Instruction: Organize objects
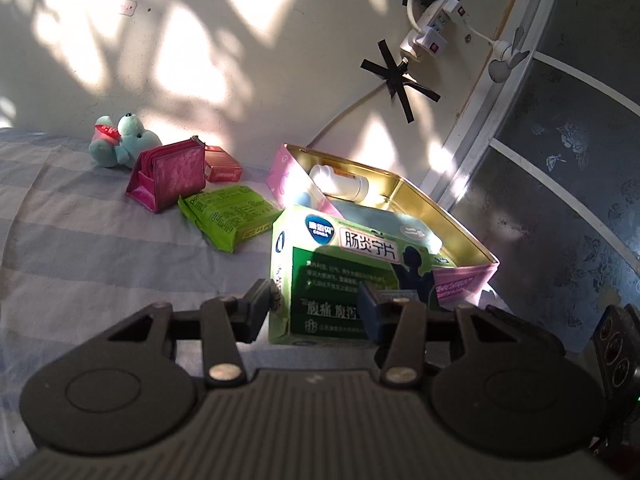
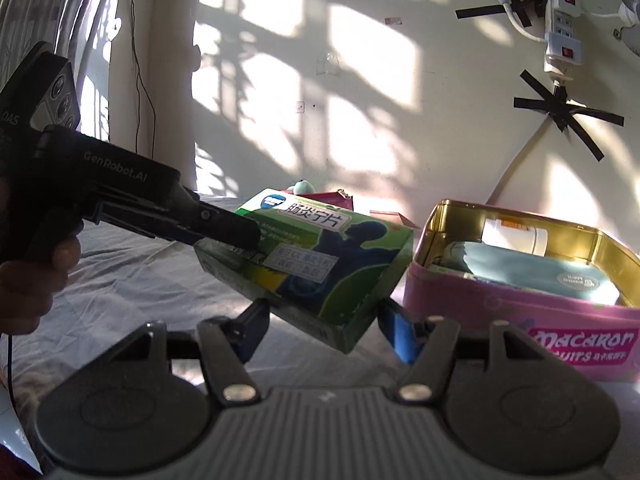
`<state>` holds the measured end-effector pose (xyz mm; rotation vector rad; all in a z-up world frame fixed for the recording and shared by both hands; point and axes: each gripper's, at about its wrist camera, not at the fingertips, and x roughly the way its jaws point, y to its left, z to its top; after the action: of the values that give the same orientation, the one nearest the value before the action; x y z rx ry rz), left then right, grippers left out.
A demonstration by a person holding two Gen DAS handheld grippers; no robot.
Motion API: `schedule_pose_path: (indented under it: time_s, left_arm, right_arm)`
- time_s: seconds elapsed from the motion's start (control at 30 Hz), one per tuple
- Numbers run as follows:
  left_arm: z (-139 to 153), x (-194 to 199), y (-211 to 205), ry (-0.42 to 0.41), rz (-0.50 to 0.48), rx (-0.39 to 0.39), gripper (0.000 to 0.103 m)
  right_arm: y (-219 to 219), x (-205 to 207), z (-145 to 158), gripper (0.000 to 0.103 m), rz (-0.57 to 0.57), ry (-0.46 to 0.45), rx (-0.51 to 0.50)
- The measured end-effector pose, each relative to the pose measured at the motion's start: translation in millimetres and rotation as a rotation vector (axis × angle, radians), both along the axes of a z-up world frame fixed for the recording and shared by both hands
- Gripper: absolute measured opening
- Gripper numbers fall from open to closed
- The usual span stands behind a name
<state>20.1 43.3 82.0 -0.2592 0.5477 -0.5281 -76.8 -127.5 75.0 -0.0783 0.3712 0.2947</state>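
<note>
Left gripper (image 1: pixel 316 312) is clamping the green medicine box (image 1: pixel 344 276) at lower centre, tilted beside the pink biscuit tin (image 2: pixel 520 312). Right gripper (image 2: pixel 320 328) is straddling it, pads apparently not touching. I am advising clearing the rim before lowering.

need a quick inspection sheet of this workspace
surface: striped bedsheet, wrinkled
job's things: green medicine box held off the sheet beside the open pink tin; tin holds a white bottle and a blue pack
clutter: plush toy, pink wallet, red box, green packet
grippers: left gripper shut on the box; right gripper straddles its lower corner, contact unclear
cables: power strip and cords taped to wall
surroundings: sunlit wall, patterned door
</note>
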Motion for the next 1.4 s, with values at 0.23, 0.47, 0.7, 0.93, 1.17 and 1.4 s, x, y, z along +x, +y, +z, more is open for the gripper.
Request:
schedule_pose_path:
  time_s: [0.23, 0.47, 0.7, 0.93, 1.17, 1.4]
  left_arm:
    - [33.2, 28.2, -55.7, -0.128, -0.078, 0.029, 0.05]
    - [38.0, 74.8, -113.7, -0.154, -0.133, 0.053, 0.05]
    - [18.1, 117.3, -158.0, -0.105, -0.093, 0.108, 0.051]
    - [2.1, 118.3, -168.5, -0.078, -0.007, 0.201, 0.052]
    - [4.9, 88.2, -158.5, -0.109, 0.083, 0.298, 0.055]
    - [0.9, 51.8, -132.7, -0.133, 0.134, 0.342, 0.058]
  right_arm:
    - [-35.5, 18.8, 20.3, 0.062, -0.142, -0.087, -0.026]
    - [-85.0, 46.4, 22.0, 0.062, -0.282, -0.117, -0.039]
    - [-113.5, 88.8, 3.5, 0.064, -0.428, -0.102, -0.068]
    - [-125.0, 93.0, -15.5, 0.065, -0.457, -0.08, -0.022]
    - [-129.5, 77.7, -6.6, 0.065, -0.467, -0.083, 0.058]
    - [-112.8, 43.8, -3.1, 0.065, -0.472, -0.114, 0.106]
